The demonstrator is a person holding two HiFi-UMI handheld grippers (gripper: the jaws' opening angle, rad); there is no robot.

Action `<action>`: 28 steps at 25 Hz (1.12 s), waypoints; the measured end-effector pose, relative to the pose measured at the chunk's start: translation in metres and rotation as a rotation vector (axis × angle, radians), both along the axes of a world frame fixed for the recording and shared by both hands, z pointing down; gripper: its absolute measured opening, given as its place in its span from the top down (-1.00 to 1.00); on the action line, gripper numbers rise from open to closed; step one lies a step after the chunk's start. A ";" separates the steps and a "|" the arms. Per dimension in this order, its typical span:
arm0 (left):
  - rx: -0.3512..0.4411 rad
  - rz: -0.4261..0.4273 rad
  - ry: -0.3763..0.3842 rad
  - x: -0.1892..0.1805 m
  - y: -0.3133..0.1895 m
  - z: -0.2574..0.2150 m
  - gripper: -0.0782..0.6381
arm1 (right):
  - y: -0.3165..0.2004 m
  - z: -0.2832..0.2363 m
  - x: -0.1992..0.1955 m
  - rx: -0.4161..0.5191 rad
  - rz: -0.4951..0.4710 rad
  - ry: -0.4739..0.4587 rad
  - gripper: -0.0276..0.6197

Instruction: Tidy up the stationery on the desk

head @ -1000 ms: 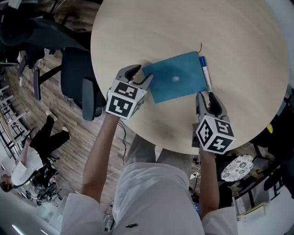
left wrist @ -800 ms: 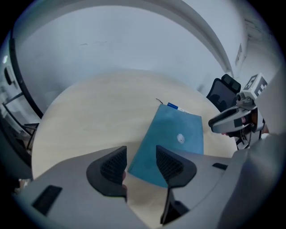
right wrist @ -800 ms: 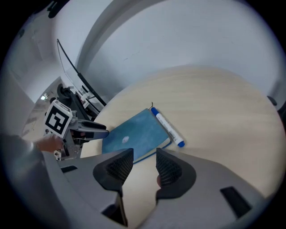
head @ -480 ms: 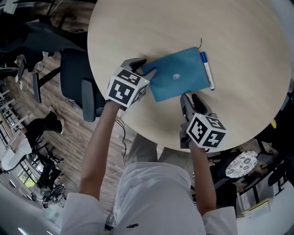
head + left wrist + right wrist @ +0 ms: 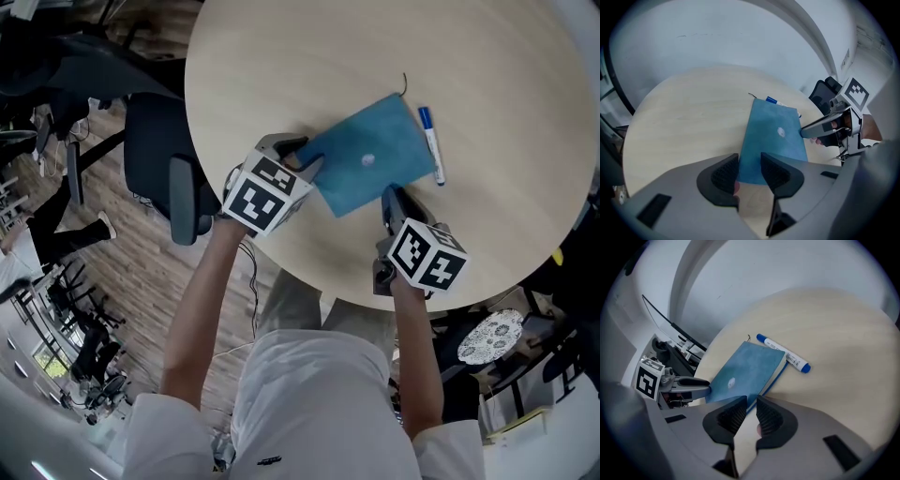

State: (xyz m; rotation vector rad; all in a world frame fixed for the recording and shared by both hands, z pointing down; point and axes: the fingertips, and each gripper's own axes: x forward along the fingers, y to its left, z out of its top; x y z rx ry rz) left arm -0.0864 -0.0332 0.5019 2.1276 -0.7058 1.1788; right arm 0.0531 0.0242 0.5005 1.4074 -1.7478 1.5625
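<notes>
The blue notebook (image 5: 370, 155) lies flat and askew near the table's (image 5: 309, 56) near edge. A blue-capped pen (image 5: 431, 143) sits just off the notebook's right end, not touching it. My left gripper (image 5: 306, 155) has just been closing. Its jaws stand apart over the notebook's left end, and I see no pad pressing on it. My right gripper (image 5: 394, 195) has also just been closing, and its jaws are pinched narrow on the notebook's near right corner.
</notes>
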 end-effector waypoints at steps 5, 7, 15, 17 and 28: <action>-0.004 -0.031 0.017 -0.005 0.016 -0.001 0.37 | -0.005 -0.005 0.002 0.039 -0.015 0.024 0.71; -0.005 -0.036 0.018 -0.004 0.024 -0.002 0.39 | -0.007 -0.007 0.006 0.053 -0.016 0.036 0.73; -0.035 -0.072 0.034 0.007 0.063 0.000 0.46 | -0.019 -0.011 0.019 0.117 -0.070 0.127 0.77; -0.040 -0.075 0.032 0.013 0.073 0.001 0.47 | -0.025 -0.012 0.023 0.137 -0.081 0.138 0.78; -0.030 -0.163 0.051 0.023 0.086 -0.003 0.49 | -0.033 -0.012 0.029 0.167 -0.157 0.196 0.78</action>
